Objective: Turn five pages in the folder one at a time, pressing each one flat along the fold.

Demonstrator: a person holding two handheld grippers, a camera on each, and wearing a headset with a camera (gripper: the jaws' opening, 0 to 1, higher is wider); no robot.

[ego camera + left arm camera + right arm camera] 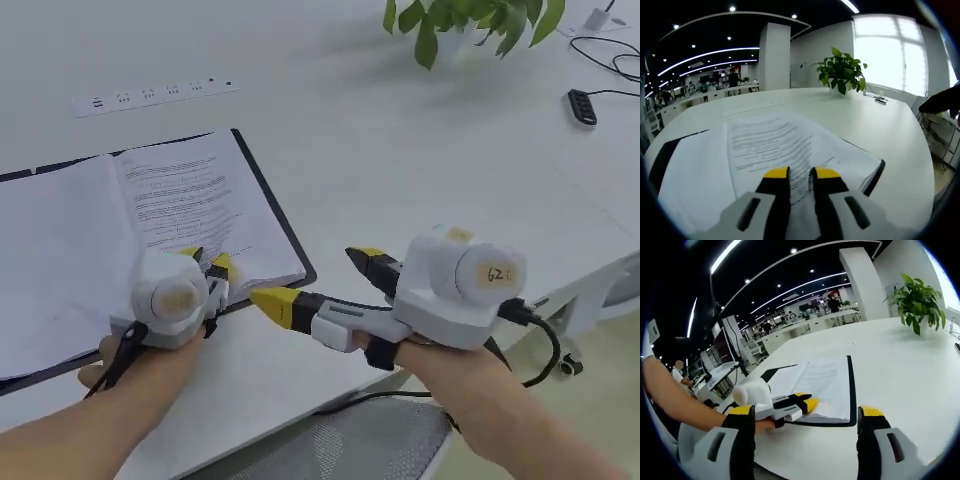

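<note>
Open black-covered folder of printed white sheets lies flat on the white worktop, left of centre, spine running near to far. Two page faces show: a printed right-hand page and a faint, mostly blank left-hand page.

Left claw, white body with yellow tips, sits at the near right corner of the right-hand page. In the left gripper view its jaws are drawn close with a thin slit between them and paper under them. Cannot tell if a sheet is caught. Likely parked there because that corner is the easiest place to lift one sheet off the stack.

Right claw, same build, hovers over bare worktop just right of the folder's near right corner, jaws spread wide and holding nothing. It points left toward the folder. Probably kept clear so the page can swing, and ready to come in and press along the fold.

Judgement: a page turn is about to start. No sheet is lifted yet and both faces lie flat.

Counts: one folder, two claws, one long white power strip at the far left, one green leafy plant at the far right, one small black plug block at the far right edge.
</note>
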